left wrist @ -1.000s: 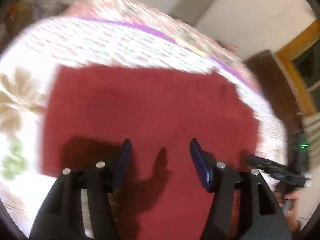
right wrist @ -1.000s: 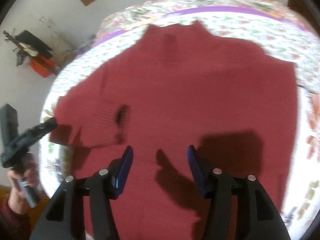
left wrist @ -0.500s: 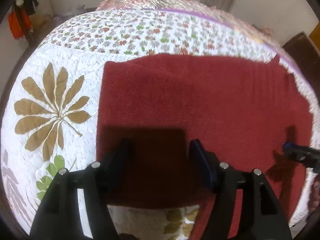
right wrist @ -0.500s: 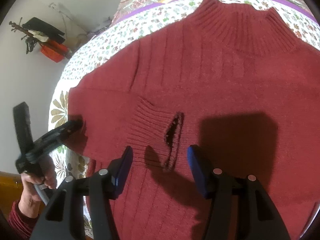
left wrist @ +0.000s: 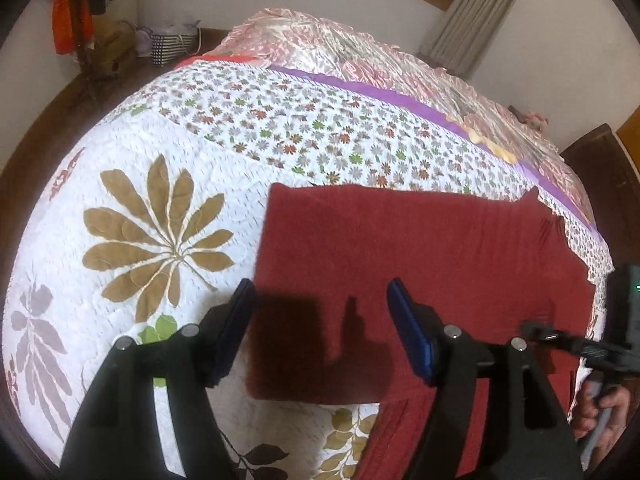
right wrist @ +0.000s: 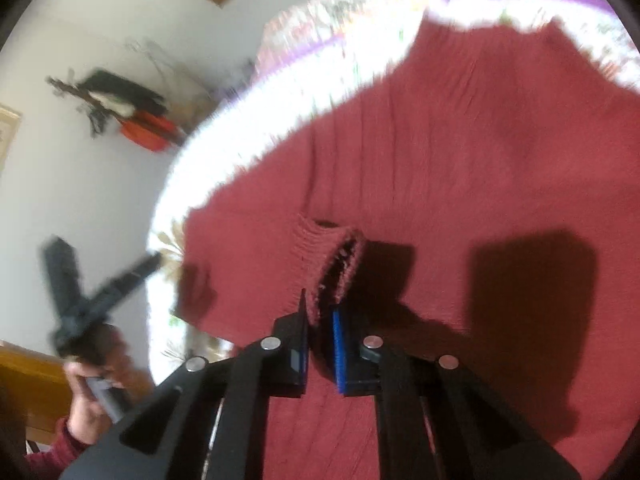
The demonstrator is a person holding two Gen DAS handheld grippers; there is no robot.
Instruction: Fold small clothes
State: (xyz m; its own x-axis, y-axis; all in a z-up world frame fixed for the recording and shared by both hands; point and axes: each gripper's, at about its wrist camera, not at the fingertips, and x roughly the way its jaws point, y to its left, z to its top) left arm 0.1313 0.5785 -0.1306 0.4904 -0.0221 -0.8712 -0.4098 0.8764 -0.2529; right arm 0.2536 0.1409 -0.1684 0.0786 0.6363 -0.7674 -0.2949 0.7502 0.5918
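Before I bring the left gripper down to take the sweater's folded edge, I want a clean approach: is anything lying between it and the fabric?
Nothing visible. The left gripper is open above the red sweater, with only its shadow on the fabric and the bare quilt beside it.

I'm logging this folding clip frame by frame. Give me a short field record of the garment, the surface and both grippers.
garment: red knit sweater, spread flat
sleeve: folded across the body, ribbed cuff lifted
surface: floral quilt on a bed
left gripper: jaws open, at the sweater's edge, holding nothing
right gripper: jaws closed on the cuff
image quality: right wrist view blurred
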